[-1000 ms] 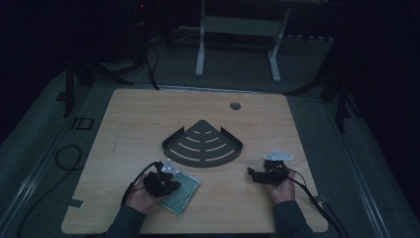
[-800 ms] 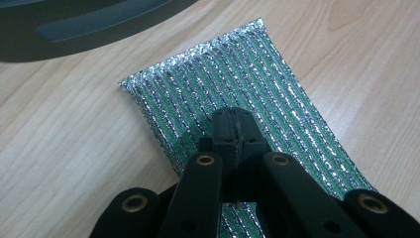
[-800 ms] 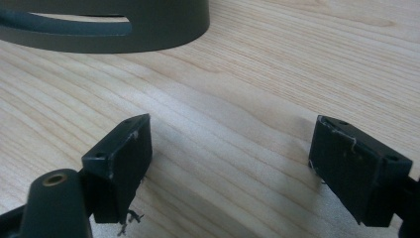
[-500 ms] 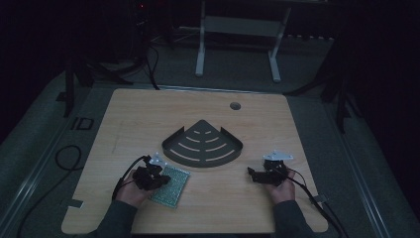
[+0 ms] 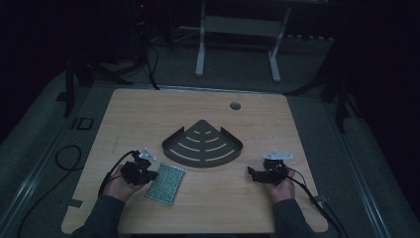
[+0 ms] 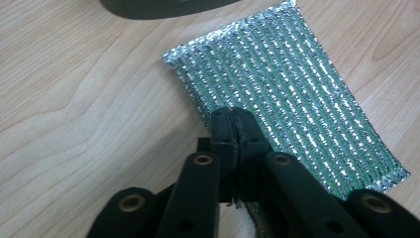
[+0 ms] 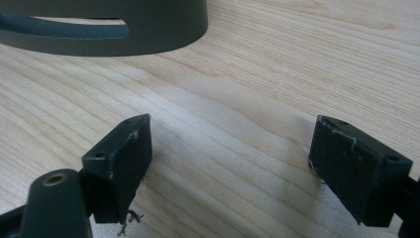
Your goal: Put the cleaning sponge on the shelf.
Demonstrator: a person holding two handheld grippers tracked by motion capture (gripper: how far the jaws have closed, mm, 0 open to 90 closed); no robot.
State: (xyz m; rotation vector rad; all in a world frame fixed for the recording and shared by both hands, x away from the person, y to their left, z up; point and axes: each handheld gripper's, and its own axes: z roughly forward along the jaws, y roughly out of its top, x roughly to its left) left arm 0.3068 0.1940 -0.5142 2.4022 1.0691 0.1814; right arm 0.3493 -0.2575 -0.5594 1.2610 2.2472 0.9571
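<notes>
The green and silver scouring pad point(image 6: 287, 104) lies flat on the wooden worktop point(image 5: 148, 119), just in front of the dark fan-shaped corner shelf point(image 5: 202, 145) and near its left corner. The left gripper point(image 6: 236, 126) has its fingers pressed together on the pad's near edge, apparently pinching it, though the contact itself is partly hidden. Well apart, at the worktop's right side, the right gripper point(image 7: 230, 163) hovers low with fingers spread wide, holding nothing.

Room v. dark; light wood table point(image 5: 148, 119) w/ hole point(image 5: 235, 105) nr far edge. Grey floor point(image 5: 237, 74), white frame legs point(image 5: 200, 44) behind.
</notes>
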